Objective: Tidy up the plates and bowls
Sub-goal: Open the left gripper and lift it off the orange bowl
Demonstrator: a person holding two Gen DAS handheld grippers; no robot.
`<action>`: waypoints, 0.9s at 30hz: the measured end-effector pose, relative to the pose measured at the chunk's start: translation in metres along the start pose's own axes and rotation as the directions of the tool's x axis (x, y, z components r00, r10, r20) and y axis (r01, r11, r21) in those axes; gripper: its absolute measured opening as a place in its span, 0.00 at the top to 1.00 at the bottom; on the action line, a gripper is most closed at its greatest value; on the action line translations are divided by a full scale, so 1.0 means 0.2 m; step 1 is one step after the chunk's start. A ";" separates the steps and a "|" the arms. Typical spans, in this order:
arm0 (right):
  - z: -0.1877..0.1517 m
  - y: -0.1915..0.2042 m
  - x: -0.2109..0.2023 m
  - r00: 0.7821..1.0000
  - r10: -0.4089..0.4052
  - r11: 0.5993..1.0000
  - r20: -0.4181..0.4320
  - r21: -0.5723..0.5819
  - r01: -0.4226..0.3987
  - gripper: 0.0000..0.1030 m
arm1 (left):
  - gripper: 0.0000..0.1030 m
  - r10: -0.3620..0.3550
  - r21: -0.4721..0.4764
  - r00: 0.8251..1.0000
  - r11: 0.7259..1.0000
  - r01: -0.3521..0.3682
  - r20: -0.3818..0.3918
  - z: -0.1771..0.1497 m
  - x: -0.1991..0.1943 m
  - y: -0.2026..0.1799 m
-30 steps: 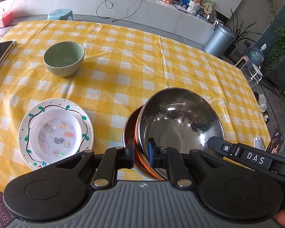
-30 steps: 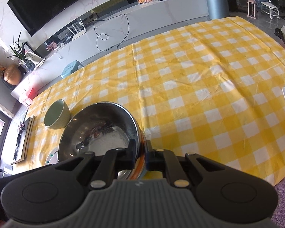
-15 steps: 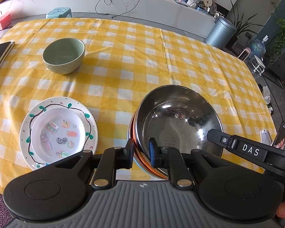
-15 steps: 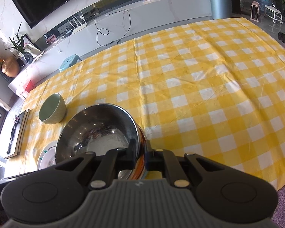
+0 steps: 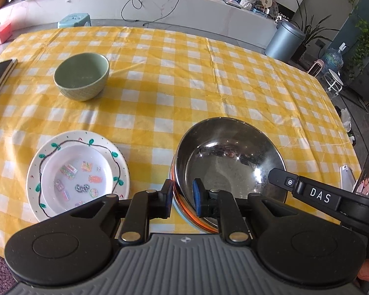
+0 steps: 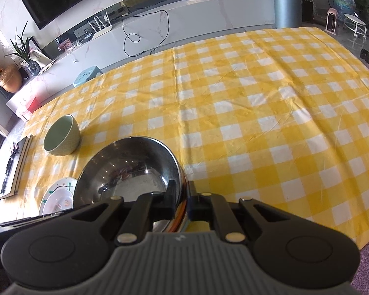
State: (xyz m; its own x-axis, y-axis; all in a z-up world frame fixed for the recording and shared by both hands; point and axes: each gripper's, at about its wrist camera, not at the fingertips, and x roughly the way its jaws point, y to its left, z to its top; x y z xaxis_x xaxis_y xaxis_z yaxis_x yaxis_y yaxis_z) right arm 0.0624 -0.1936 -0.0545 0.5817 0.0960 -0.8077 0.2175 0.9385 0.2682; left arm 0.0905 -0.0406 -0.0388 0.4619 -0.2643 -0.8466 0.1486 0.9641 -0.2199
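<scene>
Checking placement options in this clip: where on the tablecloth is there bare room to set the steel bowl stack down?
Bare cloth spreads beyond the steel bowl to the far edge, right of the green bowl, and across the right half. Crowded: the near-left corner, where the painted plate sits beside the stack, and the phone at the right edge.

Cloth (image 5: 174, 78) yellow/wht check; bowl (image 5: 82, 75) green; basin (image 5: 230, 157) silver.

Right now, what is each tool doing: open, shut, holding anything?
Left tool: open, its fingers straddle the rim of the shiny steel bowl.
Right tool: shut on that bowl's rim.
</scene>
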 end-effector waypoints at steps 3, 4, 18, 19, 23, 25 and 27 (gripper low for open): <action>0.00 0.00 0.00 1.000 0.000 1.000 0.001 -0.001 0.000 0.93 | 0.82 -0.008 0.000 1.000 1.000 0.008 0.006 0.01 -0.01 0.01; 0.00 0.00 0.00 1.000 0.002 1.000 0.002 0.001 -0.002 0.92 | 0.82 -0.006 0.000 1.000 1.000 0.006 0.007 0.01 -0.01 0.01; 0.02 0.04 -0.08 0.996 0.018 0.999 0.091 -0.040 -0.014 0.72 | 0.66 -0.022 -0.014 0.996 1.000 0.024 0.083 0.03 -0.08 0.06; 0.03 0.05 -0.09 0.995 0.022 0.999 0.100 -0.042 -0.018 0.72 | 0.64 -0.023 -0.015 0.995 1.000 0.024 0.092 0.04 -0.09 0.06; 0.04 0.08 -0.11 0.991 0.035 0.998 0.125 -0.064 -0.028 0.69 | 0.58 -0.021 -0.029 0.992 0.999 0.024 0.122 0.06 -0.13 0.10; 0.04 0.12 -0.11 0.990 0.043 0.995 0.135 -0.090 -0.031 0.67 | 0.57 -0.012 -0.039 0.991 0.999 0.018 0.133 0.07 -0.14 0.13; 0.05 0.16 -0.11 0.988 0.049 0.993 0.144 -0.115 -0.033 0.63 | 0.57 0.012 -0.047 0.989 0.999 -0.005 0.147 0.07 -0.15 0.16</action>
State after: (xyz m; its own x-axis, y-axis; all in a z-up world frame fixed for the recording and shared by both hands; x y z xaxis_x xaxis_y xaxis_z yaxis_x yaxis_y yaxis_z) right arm 0.0642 -0.1685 -0.0238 0.6981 0.0934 -0.7099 0.1066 0.9668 0.2320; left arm 0.0945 -0.0024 -0.0133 0.5872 -0.2534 -0.7687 0.1052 0.9656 -0.2379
